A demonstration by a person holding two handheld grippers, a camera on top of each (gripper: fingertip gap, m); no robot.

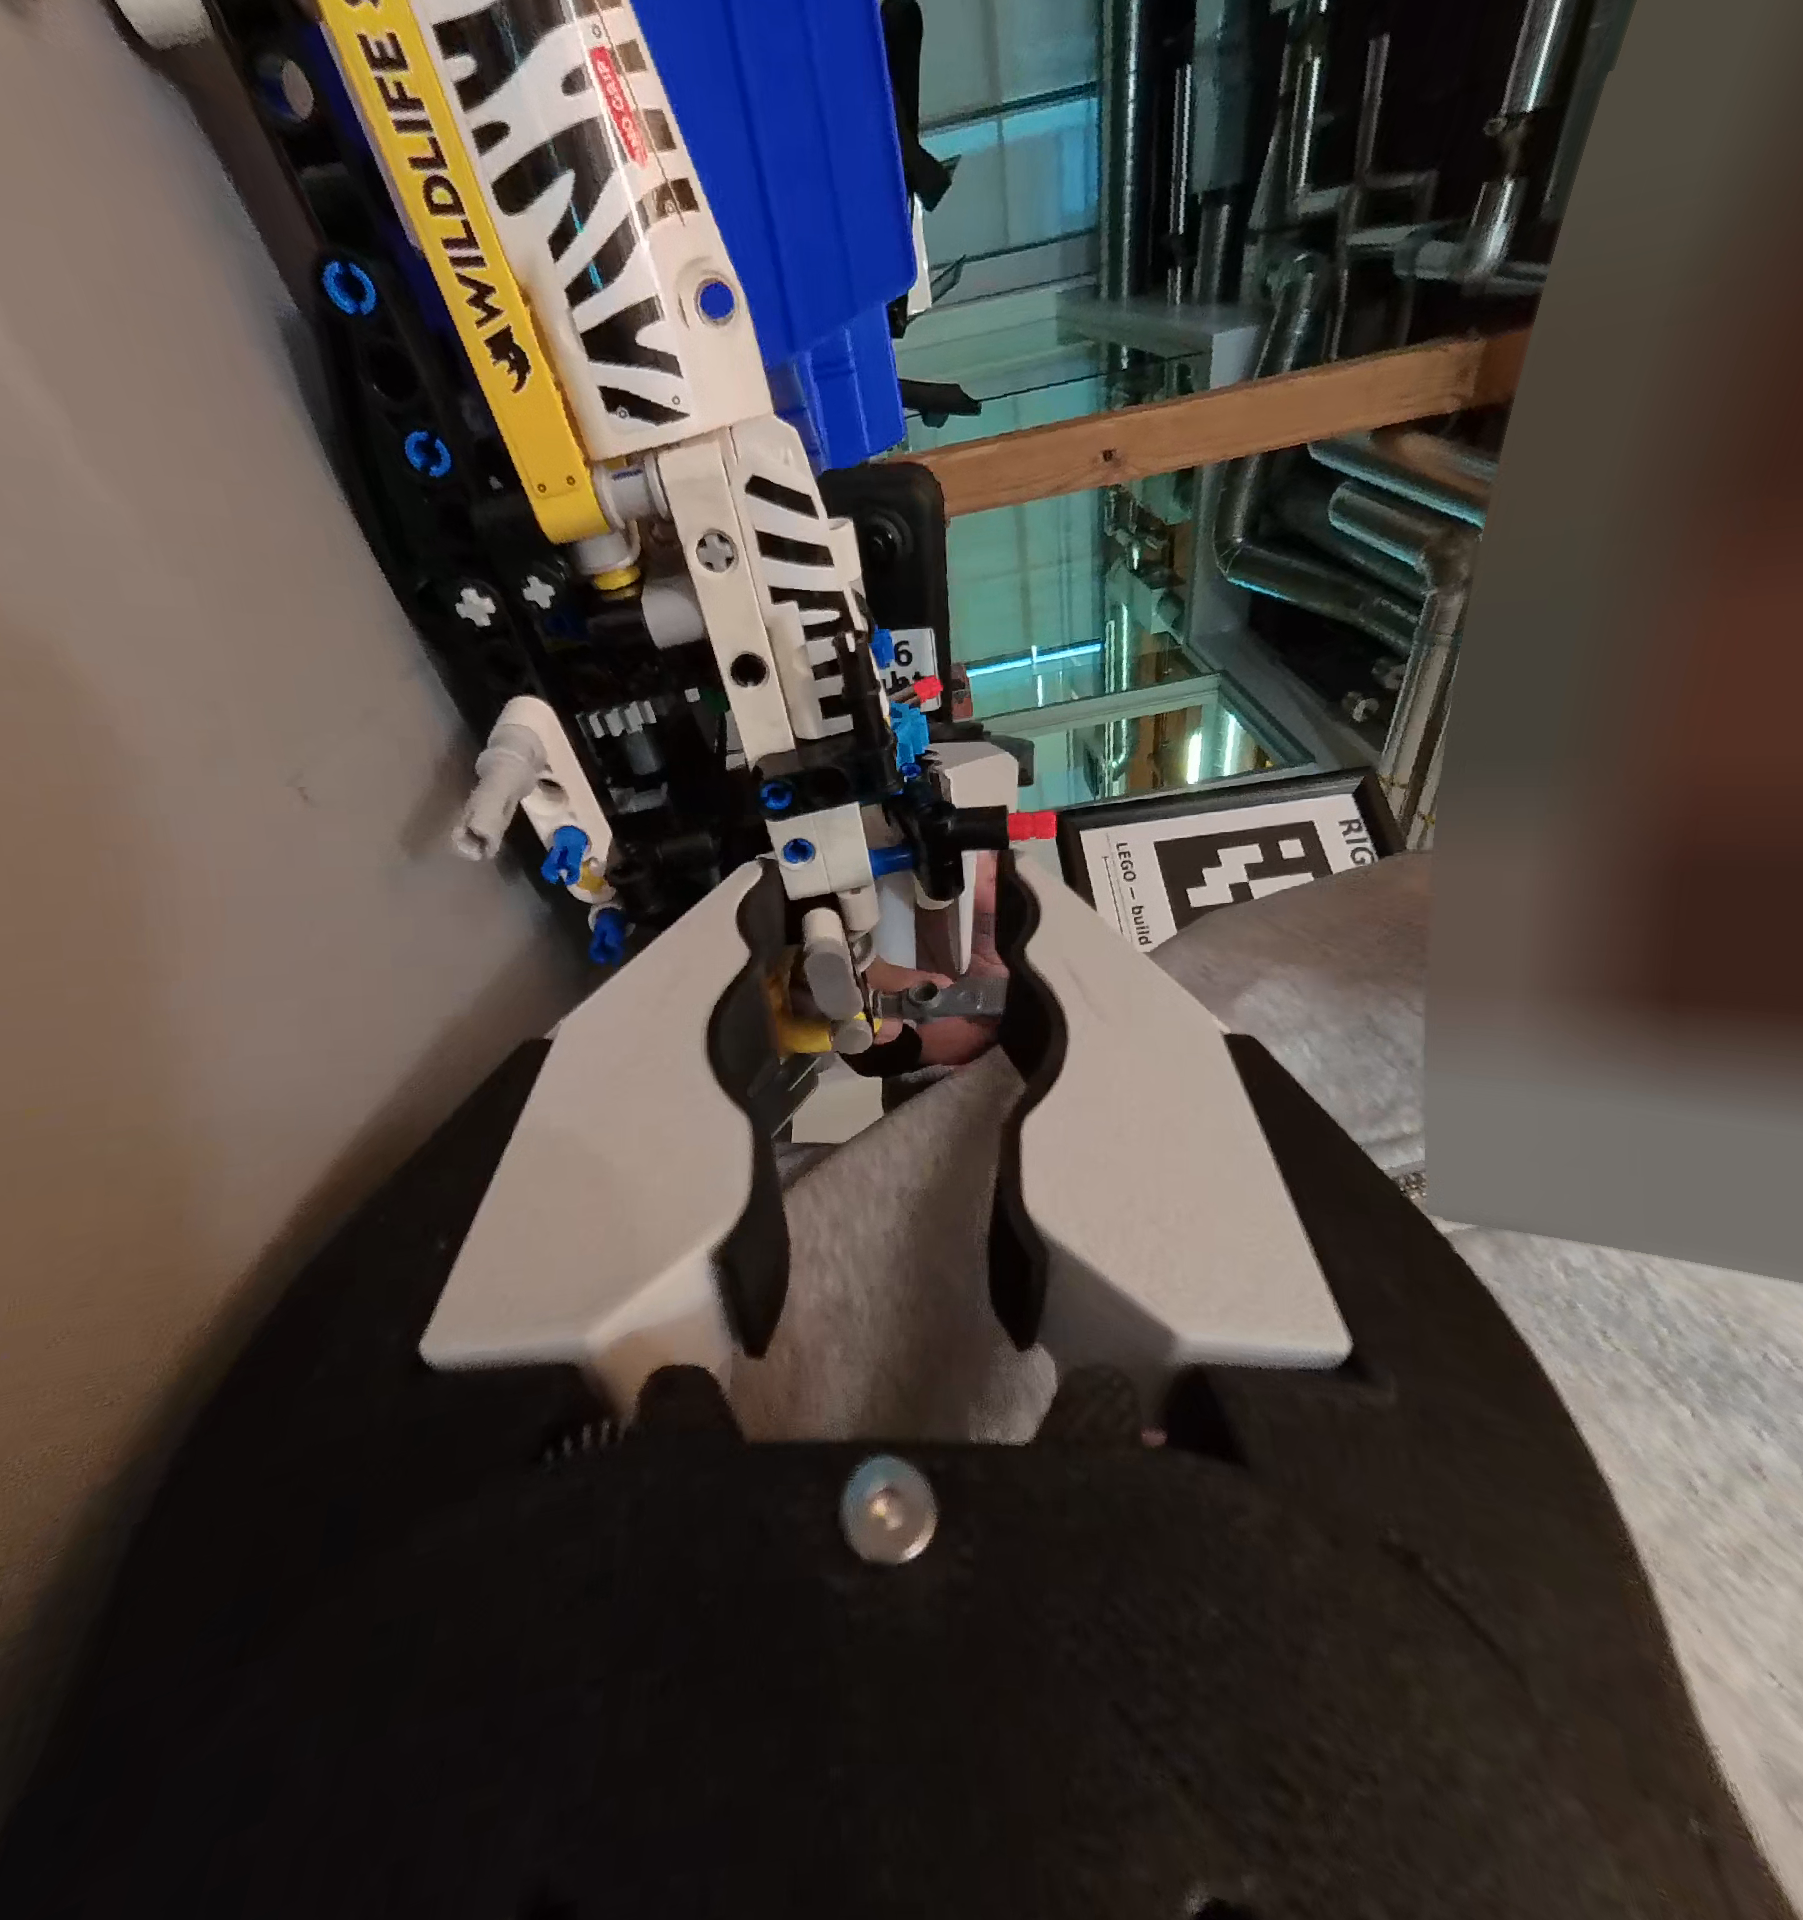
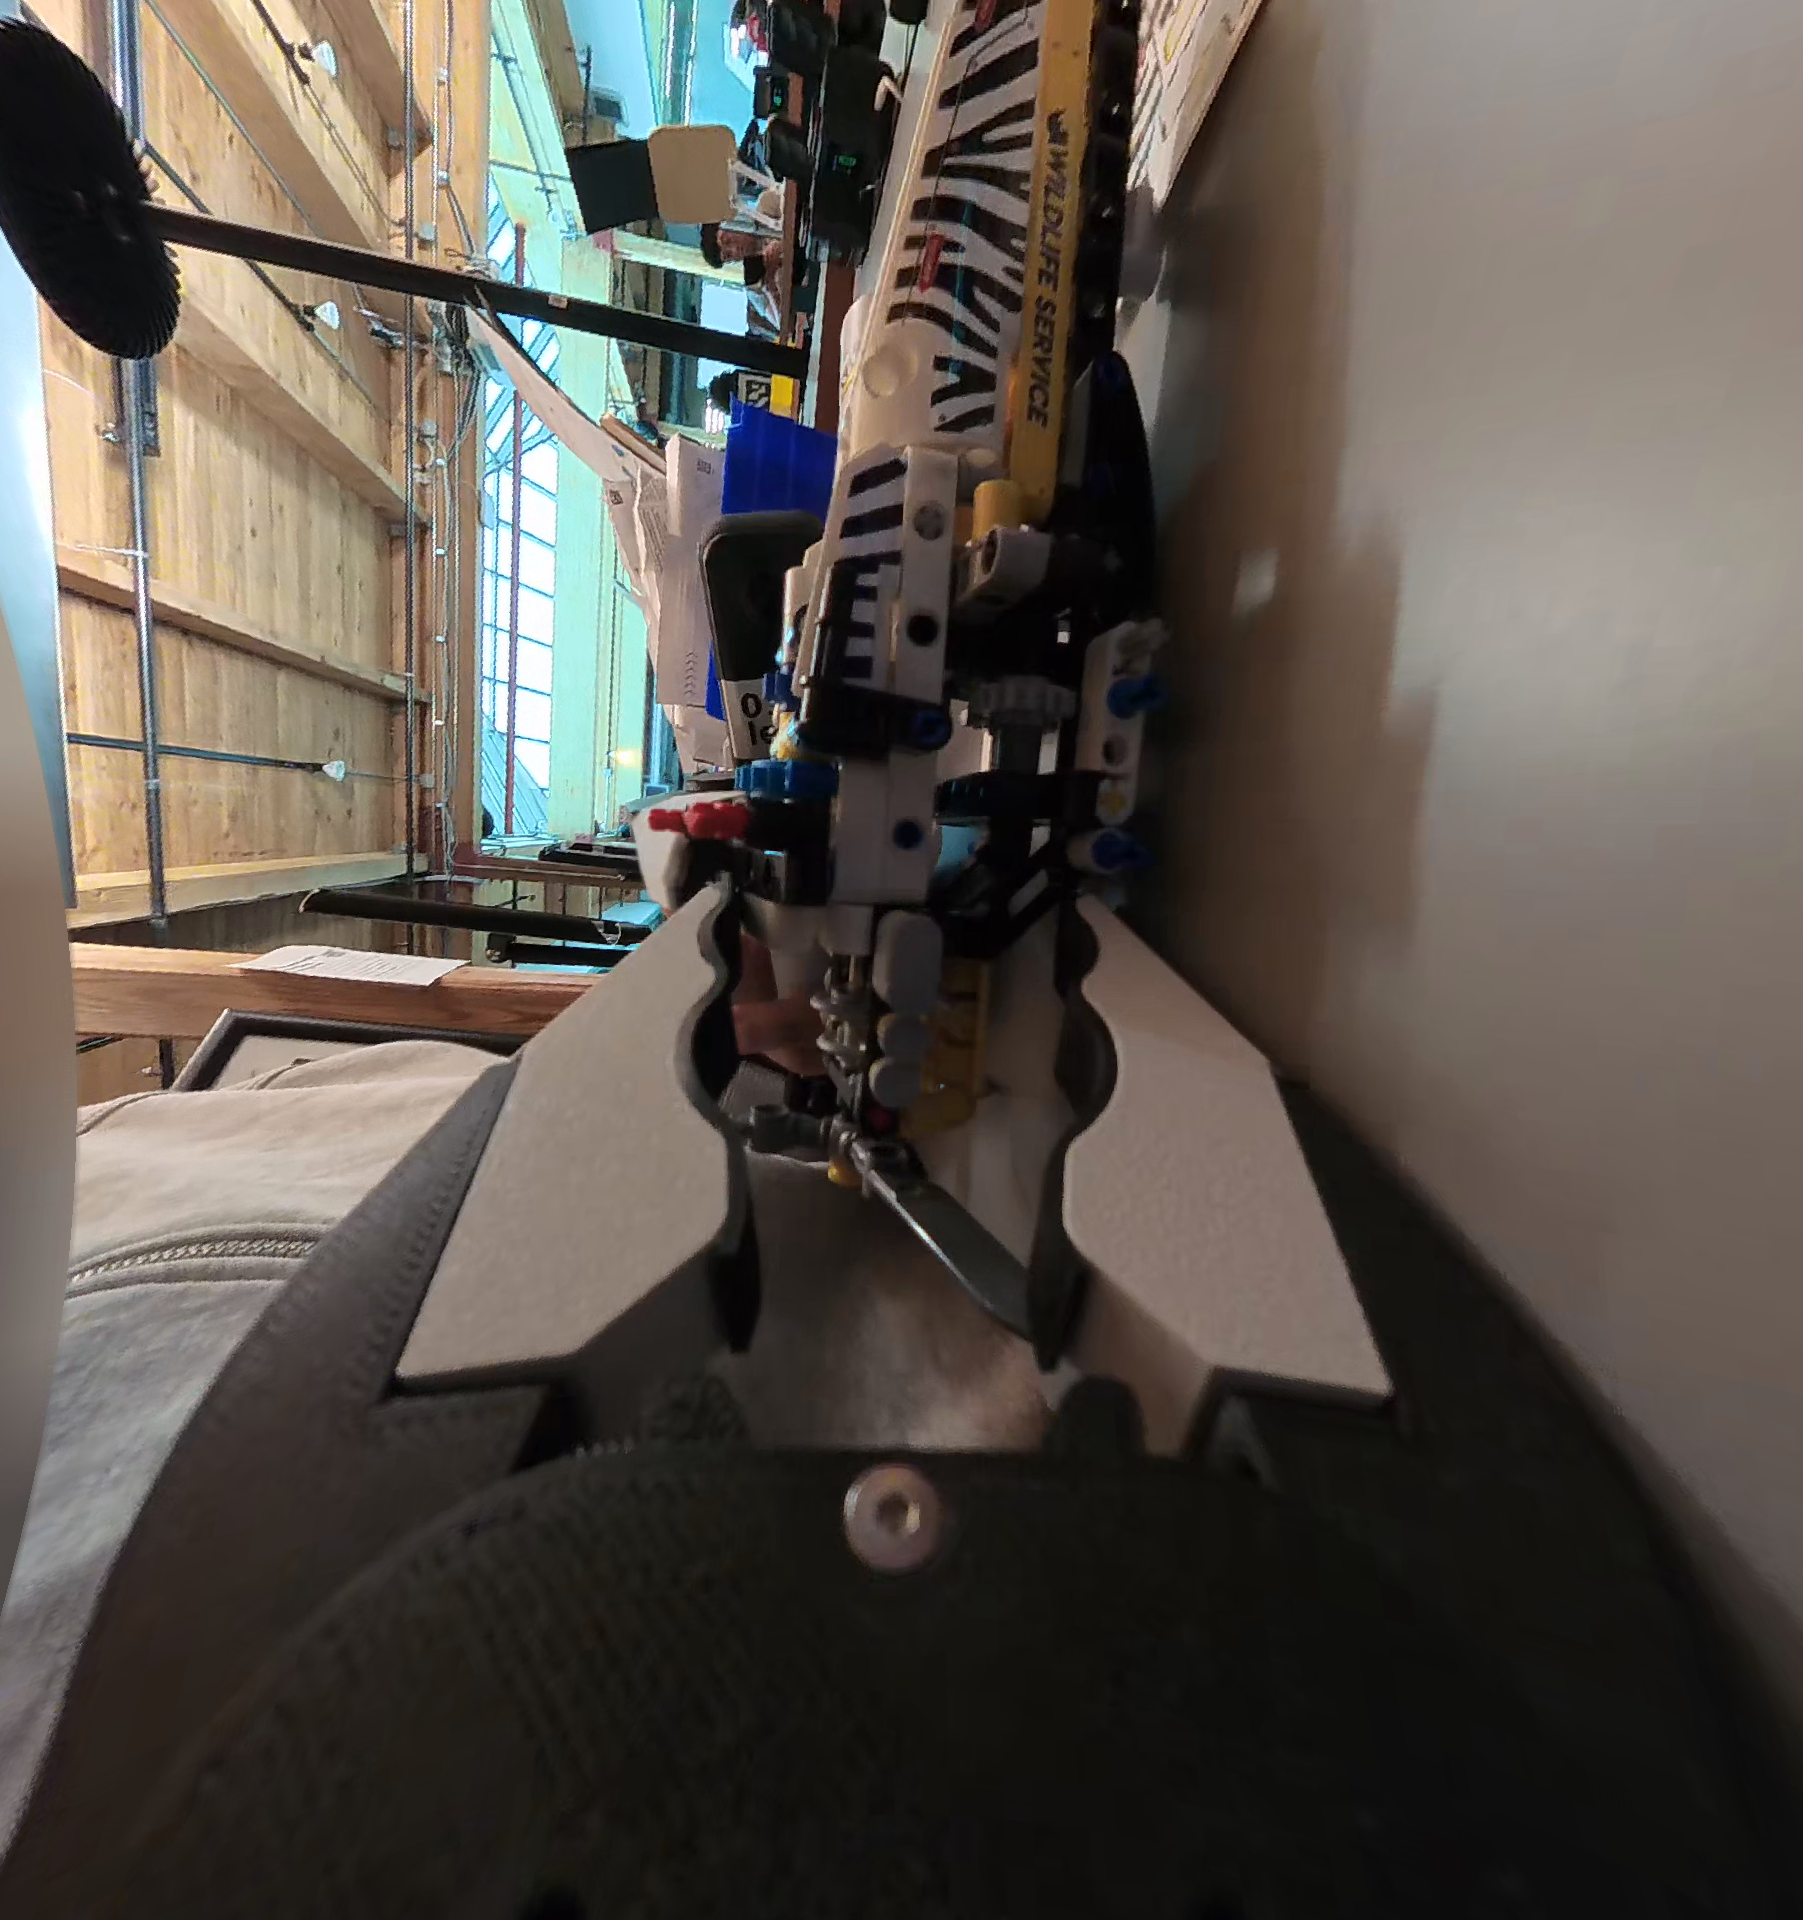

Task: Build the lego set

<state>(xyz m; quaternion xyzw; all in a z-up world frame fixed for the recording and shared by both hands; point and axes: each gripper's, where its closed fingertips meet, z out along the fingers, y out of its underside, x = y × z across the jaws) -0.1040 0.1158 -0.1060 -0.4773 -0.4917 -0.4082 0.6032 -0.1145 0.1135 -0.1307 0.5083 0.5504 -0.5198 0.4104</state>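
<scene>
The Lego helicopter model (image 1: 606,343) lies against the grey bench (image 1: 128,727), long and narrow, with white zebra-striped panels, a yellow lettered side strip (image 2: 1037,312), a black frame with blue pins, and grey rotor parts (image 2: 876,1122) at its near end.

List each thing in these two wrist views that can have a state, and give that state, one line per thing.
Lego model: partly built, lying against the grey table, its end between the fingers of both grippers.
Left gripper: open around the model's end.
Right gripper: open around the same end.
Grey blade piece: attached at the model's end, angled toward the right gripper's finger.
Blue bin: behind the model; contents hidden.
</scene>
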